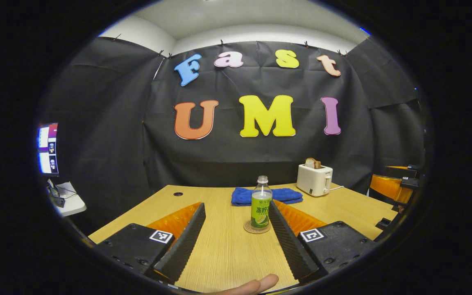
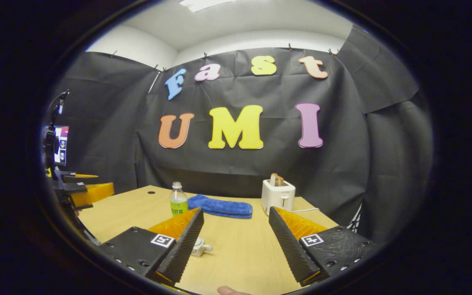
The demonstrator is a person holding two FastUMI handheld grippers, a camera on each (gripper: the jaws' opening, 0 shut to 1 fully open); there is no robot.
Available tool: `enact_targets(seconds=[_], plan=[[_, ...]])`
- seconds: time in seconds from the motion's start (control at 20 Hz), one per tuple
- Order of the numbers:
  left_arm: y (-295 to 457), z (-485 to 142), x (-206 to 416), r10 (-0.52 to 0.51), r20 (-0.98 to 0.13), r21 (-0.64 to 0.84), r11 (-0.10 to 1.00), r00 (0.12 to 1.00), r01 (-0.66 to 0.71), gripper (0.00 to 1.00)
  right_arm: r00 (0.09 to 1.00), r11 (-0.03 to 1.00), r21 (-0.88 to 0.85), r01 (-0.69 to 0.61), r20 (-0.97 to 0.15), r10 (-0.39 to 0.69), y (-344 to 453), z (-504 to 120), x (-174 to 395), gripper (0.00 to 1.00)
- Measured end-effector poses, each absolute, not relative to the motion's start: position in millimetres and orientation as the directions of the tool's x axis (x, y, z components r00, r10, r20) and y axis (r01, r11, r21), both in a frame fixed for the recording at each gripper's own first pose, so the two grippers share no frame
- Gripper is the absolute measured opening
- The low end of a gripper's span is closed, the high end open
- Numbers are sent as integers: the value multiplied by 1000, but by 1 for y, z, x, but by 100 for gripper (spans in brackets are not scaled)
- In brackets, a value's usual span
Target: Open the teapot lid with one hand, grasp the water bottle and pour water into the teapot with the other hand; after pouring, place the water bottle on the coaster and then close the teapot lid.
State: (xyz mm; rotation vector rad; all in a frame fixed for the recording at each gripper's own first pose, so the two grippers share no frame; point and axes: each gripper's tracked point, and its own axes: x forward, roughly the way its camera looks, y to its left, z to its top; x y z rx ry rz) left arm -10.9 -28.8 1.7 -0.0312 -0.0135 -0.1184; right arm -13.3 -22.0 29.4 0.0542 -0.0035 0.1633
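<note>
Already the water bottle stands upright on its coaster, far across the table. My left gripper aims at it, fingers spread, holding nothing. My right gripper, likewise spread, hovers by the half-hidden teapot, probably for its lid.
</note>
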Motion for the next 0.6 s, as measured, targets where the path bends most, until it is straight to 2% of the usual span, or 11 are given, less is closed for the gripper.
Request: enact_targets(seconds=[0.15,0.6], plan=[[-33,4,-11,-144,29,-37,989,989,145,96,987,984,69,-162,-13,163,-26,19,-7,94],[-41,-6,-4,-138,-4,-32,990,990,138,97,985,983,112,-148,-74,156,-39,-6,3,96]])
